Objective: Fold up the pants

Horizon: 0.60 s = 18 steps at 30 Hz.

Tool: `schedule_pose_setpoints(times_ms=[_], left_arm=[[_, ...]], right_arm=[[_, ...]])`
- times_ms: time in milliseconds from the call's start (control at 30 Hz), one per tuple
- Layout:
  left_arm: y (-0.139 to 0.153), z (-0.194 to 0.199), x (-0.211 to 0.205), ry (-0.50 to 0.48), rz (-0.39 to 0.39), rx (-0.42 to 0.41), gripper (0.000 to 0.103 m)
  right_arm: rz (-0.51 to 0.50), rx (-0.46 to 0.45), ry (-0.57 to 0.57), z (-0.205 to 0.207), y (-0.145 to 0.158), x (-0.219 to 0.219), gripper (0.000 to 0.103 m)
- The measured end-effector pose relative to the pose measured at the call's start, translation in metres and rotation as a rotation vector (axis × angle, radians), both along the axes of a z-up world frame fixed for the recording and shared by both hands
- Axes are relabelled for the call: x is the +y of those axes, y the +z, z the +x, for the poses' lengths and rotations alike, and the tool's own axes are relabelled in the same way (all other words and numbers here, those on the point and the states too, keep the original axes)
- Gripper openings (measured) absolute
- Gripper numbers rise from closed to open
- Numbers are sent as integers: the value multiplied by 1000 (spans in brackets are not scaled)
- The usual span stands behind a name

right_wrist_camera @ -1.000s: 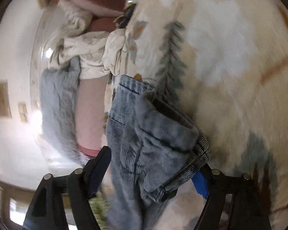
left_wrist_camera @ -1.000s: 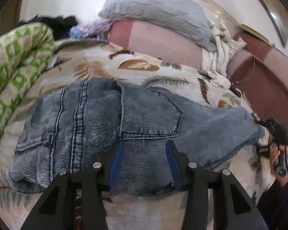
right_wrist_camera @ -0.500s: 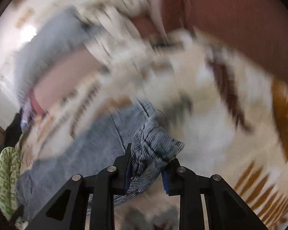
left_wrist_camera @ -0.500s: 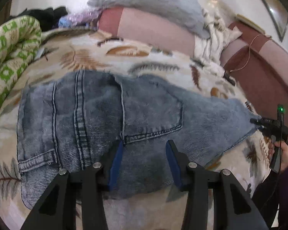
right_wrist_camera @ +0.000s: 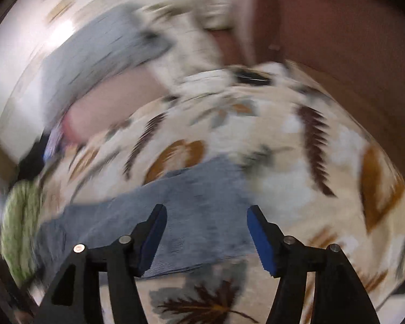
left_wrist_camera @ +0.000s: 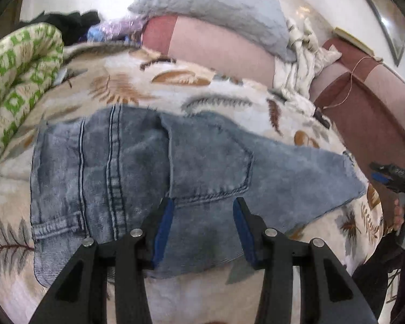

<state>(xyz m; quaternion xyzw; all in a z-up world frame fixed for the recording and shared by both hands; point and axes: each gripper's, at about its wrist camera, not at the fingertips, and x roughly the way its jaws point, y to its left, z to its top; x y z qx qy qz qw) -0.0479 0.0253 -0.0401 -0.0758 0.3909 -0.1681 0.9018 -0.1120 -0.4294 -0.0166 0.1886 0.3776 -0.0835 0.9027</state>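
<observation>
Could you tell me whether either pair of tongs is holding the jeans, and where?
Neither: left tongs and right tongs are open above the jeans.

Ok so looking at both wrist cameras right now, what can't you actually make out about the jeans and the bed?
- Right wrist view: motion blur smears the jeans and leaf-print blanket, so seams and folds are unreadable.
- Left wrist view: the left gripper and its fingers cover the jeans' near edge.
- Left wrist view: the right gripper sits at the frame's right edge, tiny and partly cut off.
- The dark pile behind the green quilt: too small to identify.
</observation>
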Motion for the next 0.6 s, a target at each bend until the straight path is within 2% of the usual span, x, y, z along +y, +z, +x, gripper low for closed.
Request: schedule_pose_setpoints(times_ms=[67, 133, 167, 267, 367, 433, 500, 600], left_arm=[[5, -1, -4, 8, 7, -33, 48], [4, 4, -8, 36, 15, -35, 59], [2, 6, -11, 48, 27, -24, 59], [-9, 13, -23, 62, 102, 19, 60], [-23, 14, -34, 71, 211, 53, 66], [-29, 11, -40, 56, 273, 57, 68], [-34, 5, -47, 39, 337, 46, 68], [-38, 0, -44, 32, 338, 54, 68]], right_arm=[[-65, 39, 77, 17, -9, 28, 65], [-79, 91, 161, 38, -27, 57, 65], [-81, 112, 180, 46, -35, 66, 65], [-139, 162, 208, 64, -53, 93, 65], [-193, 204, 234, 68, -69, 111, 65], [-248, 241, 243, 69, -82, 120, 65], [-258, 248, 241, 66, -90, 121, 65], [-242, 242, 227, 54, -93, 118, 66]])
